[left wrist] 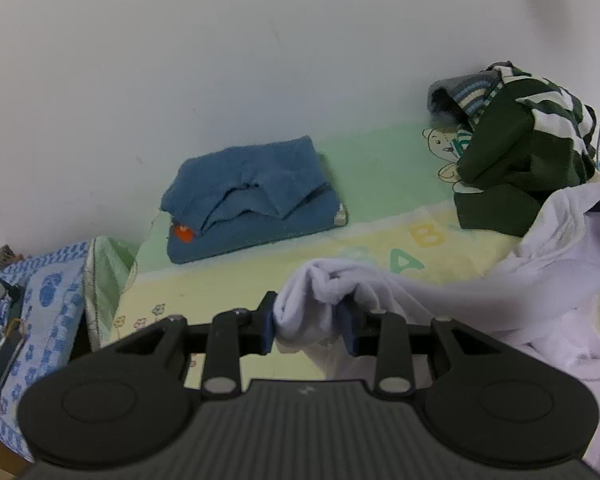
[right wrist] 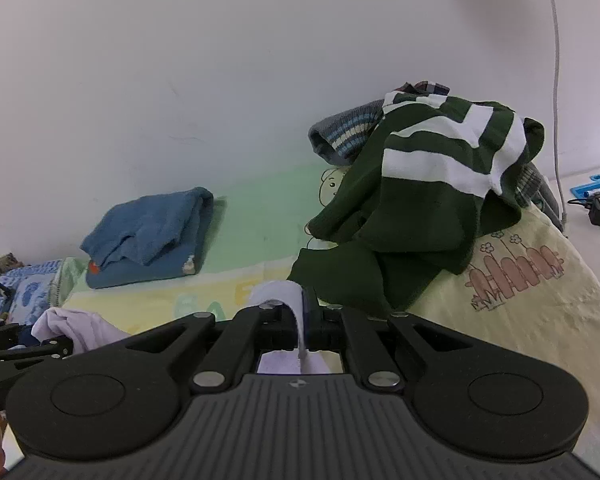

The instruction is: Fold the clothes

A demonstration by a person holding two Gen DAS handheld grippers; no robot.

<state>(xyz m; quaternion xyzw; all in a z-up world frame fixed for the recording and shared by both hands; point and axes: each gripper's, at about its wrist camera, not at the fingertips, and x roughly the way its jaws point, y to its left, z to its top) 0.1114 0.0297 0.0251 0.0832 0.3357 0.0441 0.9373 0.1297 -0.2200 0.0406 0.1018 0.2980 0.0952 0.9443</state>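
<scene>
Both grippers, left (left wrist: 310, 326) & right (right wrist: 296, 320), pinch a white garment (left wrist: 440, 292) lifted over the bed's (right wrist: 520, 312) front edge. Risk: left's bunched wad may slip, w/ cloth sagging unevenly.

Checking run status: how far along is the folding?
Done: one blue garment lies folded flat on the blanket by the wall. In hand: a white garment, with the left gripper and the right gripper each shut on a bunch of it, lifted, no fold formed yet. Left: the heap of green striped top and grey knitwear, unfolded.
</scene>
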